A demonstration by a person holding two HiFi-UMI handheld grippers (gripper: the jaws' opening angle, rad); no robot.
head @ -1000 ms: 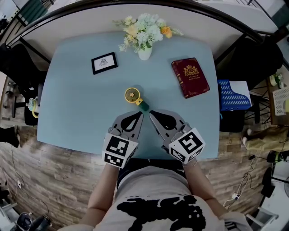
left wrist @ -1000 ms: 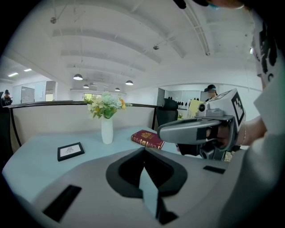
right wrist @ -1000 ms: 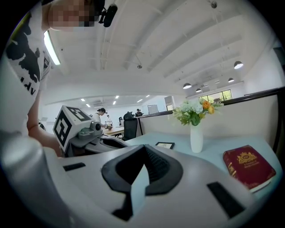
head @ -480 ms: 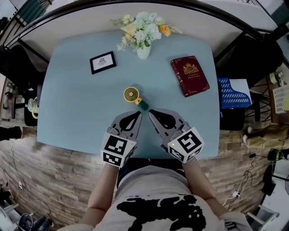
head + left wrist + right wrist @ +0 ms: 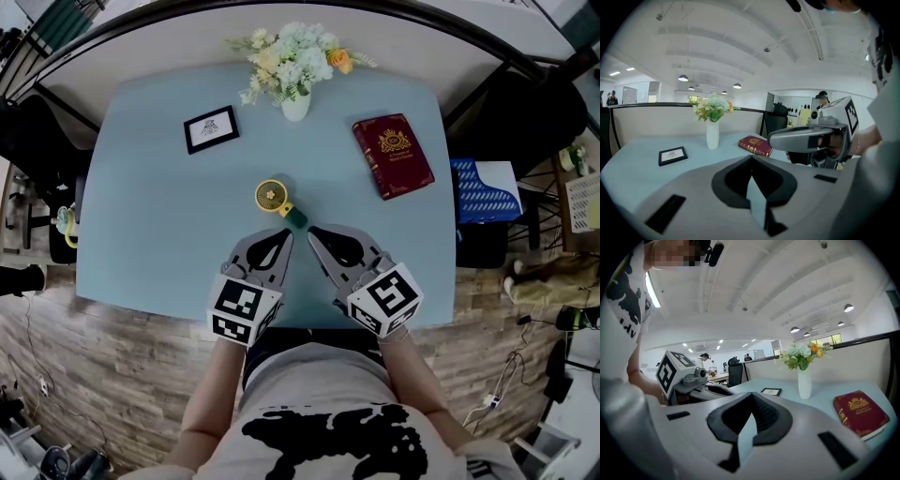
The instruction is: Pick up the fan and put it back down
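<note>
From above, a rounded pale blue table [image 5: 150, 225] is filling the view, with a person in a white shirt with black patches standing at its near edge. A small handheld fan with a round yellow head and a green handle [image 5: 274, 196] is lying flat near the middle of the table, handle pointing toward the person.

The grey left gripper [image 5: 288, 234] and the grey right gripper [image 5: 312, 231] are resting side by side on the near part of the table, tips angled toward each other. Both tips are sitting just beside the end of the fan's handle; whether either is touching it is unclear.

In the left gripper view, the left gripper [image 5: 751, 158] is showing its jaws pressed together with nothing between them. In the right gripper view, the right gripper [image 5: 751, 393] is likewise closed and empty.

At the far edge, a white vase of white, yellow and orange flowers [image 5: 293, 103] is standing upright. A small black picture frame [image 5: 210, 129] is lying to its left, and a dark red hardcover book with a gold emblem [image 5: 393, 157] is lying to its right.
</note>
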